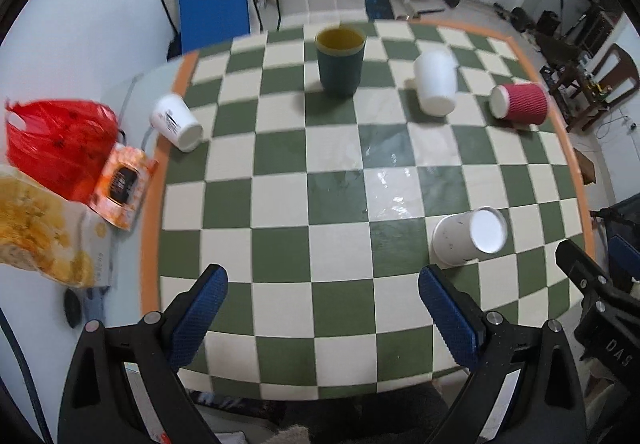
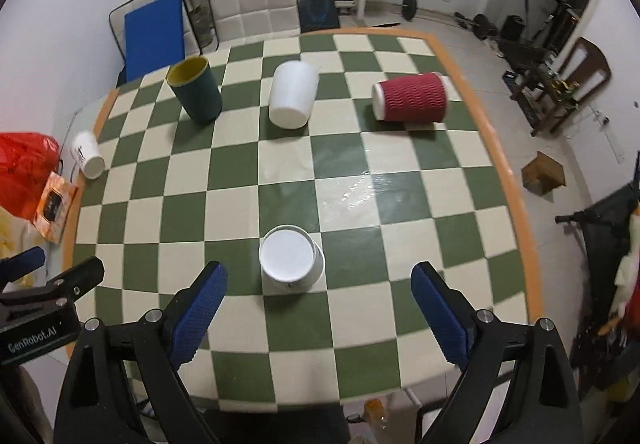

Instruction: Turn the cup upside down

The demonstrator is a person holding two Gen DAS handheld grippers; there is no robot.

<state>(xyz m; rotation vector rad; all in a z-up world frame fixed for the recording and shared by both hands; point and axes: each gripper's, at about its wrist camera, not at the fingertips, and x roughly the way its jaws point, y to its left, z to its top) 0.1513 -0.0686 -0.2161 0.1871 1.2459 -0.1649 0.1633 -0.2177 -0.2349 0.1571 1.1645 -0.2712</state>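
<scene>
A dark green cup (image 1: 340, 60) with a yellow inside stands upright, mouth up, at the far side of the checkered table (image 1: 280, 308); it also shows in the right wrist view (image 2: 195, 91). A white paper cup (image 1: 470, 238) stands upside down near the front right, just ahead of my right gripper (image 2: 320, 284) and between its finger lines, where it shows as well (image 2: 290, 258). My left gripper (image 1: 323, 284) is open and empty above the near table edge. My right gripper is open and empty too. Other cups stand upside down or lie on their sides.
A white cup (image 1: 436, 86) and a red ribbed cup (image 1: 520, 100) lie on their sides at the far right. A small white cup (image 1: 176, 122) lies at the left edge. A red bag (image 1: 56, 140), an orange packet (image 1: 122, 190) and a snack bag (image 1: 44, 232) sit left of the table.
</scene>
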